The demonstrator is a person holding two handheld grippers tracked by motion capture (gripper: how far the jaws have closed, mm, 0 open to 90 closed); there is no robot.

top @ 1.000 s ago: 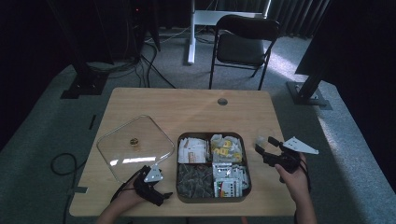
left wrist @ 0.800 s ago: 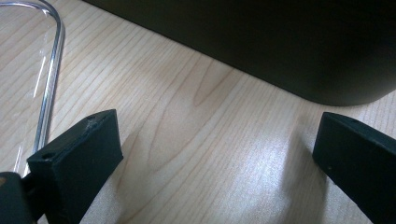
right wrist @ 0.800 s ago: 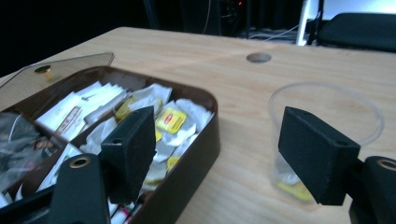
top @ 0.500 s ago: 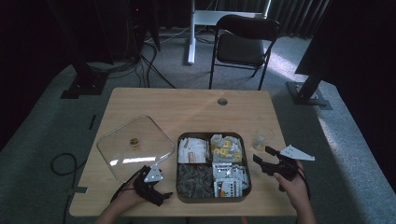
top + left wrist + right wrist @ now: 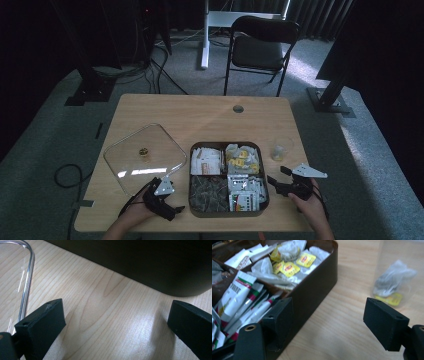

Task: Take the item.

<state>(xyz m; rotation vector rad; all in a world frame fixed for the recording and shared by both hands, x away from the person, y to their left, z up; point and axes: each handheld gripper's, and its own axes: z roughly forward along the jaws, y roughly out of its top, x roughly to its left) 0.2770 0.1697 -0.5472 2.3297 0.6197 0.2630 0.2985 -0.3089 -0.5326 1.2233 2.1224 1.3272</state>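
Hovering low over the table (image 5: 200, 120), right gripper (image 5: 280, 179) has jaws spread wide and nothing between them; they've just been opening a bit further. In the right gripper view the gap between the jaws frames bare wood: the dark tray (image 5: 319, 290) wall runs just beside the jaw on that view's left, and the clear cup (image 5: 395, 275) with a tea bag (image 5: 392, 282) inside stands past the other jaw, apart from it, no contact. High view puts this gripper just beside the tray's (image 5: 264, 165) right edge at the near corner, cup (image 5: 281, 148) a little beyond it toward the far side. Right hand (image 5: 310, 205) comes in from the bottom edge, gripper pointing up-left towards the tray, grey plate on top. Left gripper (image 5: 167, 207) also released, jaws wide, empty; in the left gripper view only table (image 5: 100, 310) lies between them, tray's (image 5: 150, 265) dark wall across the top, lid (image 5: 26, 277) rim at the left jaw's side. Left hand (image 5: 132, 215) is low at the near table edge, gripper angled right towards the tray, between it and the clear lid (image 5: 142, 157) lying flat. Tray compartments: white sachets (image 5: 206, 161) far left, yellow-tagged tea bags (image 5: 242, 157) far right, dark packets (image 5: 207, 189) near left, striped sticks (image 5: 245, 192) near right. Chair (image 5: 262, 47) well beyond the table.
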